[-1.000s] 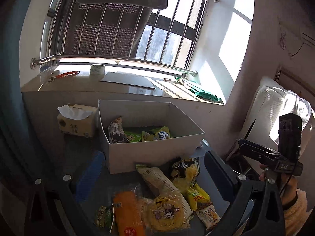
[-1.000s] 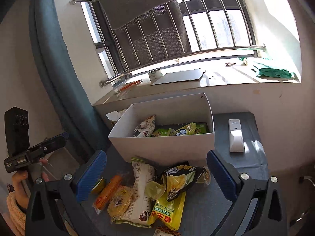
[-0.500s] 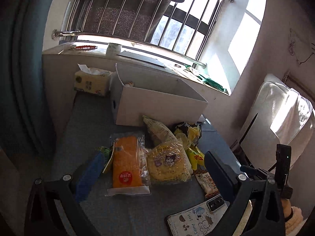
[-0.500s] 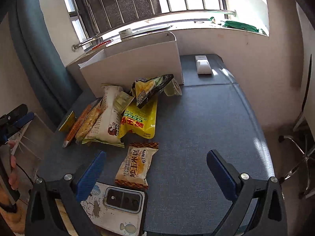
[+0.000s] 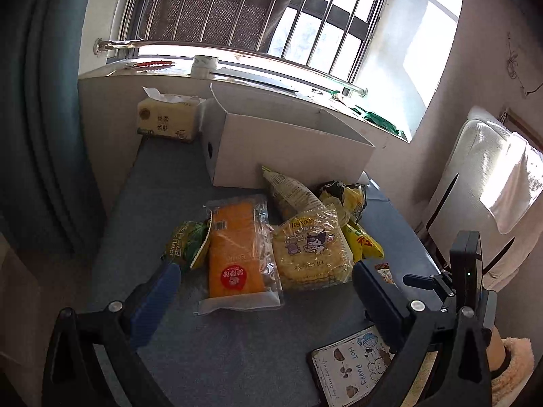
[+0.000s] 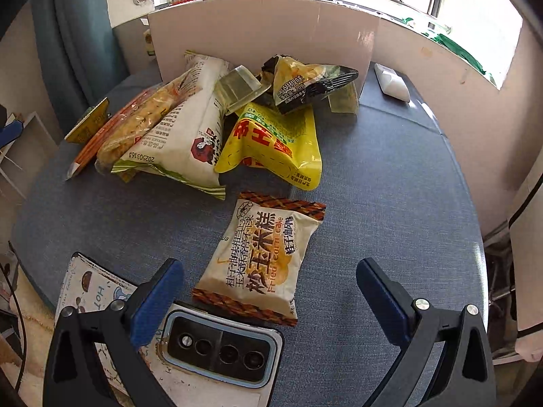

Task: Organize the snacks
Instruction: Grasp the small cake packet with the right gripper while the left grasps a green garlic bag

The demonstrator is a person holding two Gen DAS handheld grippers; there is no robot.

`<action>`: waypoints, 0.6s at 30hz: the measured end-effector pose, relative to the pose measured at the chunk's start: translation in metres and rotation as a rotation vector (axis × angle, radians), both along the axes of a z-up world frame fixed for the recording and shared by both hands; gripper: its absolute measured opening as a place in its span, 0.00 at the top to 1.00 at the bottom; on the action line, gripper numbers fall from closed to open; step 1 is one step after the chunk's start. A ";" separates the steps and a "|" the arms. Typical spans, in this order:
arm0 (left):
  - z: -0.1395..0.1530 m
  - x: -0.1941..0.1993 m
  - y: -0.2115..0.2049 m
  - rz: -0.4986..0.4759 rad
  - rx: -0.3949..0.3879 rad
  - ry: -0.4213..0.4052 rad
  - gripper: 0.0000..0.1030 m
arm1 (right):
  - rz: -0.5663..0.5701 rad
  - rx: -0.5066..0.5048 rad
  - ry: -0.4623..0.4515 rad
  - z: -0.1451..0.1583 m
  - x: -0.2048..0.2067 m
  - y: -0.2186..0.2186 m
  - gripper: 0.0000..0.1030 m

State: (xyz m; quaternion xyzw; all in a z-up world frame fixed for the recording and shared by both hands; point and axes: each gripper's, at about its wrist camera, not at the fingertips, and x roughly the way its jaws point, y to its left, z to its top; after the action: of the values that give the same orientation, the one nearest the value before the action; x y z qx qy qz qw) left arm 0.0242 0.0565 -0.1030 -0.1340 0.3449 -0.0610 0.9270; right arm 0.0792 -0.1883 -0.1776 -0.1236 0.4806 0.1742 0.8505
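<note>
Snack pile on the blue-grey fabric tabletop, barred sunny window behind

Both grippers have dropped closer to the table than 1 second back, so the white cardboard box now shows only its outer wall. Left gripper sits wide open over the orange packet in clear wrap and the Kuromi-print pack. Right gripper, jaws also wide and empty, frames the cream "Fried corn cake" bag, just past a phone. The white bag reads 20250316A.
</note>
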 end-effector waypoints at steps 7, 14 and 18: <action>-0.010 0.001 0.010 0.025 -0.032 0.028 0.00 | 0.012 0.059 -0.063 0.002 -0.005 -0.010 0.47; -0.022 0.012 0.012 0.031 -0.025 0.071 0.00 | -0.046 0.153 -0.063 0.009 -0.002 -0.035 0.48; -0.031 0.036 0.023 0.052 -0.007 0.139 0.00 | -0.081 0.272 -0.055 0.018 0.000 -0.052 0.48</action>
State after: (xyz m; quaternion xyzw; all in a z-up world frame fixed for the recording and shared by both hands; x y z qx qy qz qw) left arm 0.0603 0.0796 -0.1338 -0.1502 0.4047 -0.0286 0.9016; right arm 0.0793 -0.2404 -0.1597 0.0077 0.4337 0.2000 0.8785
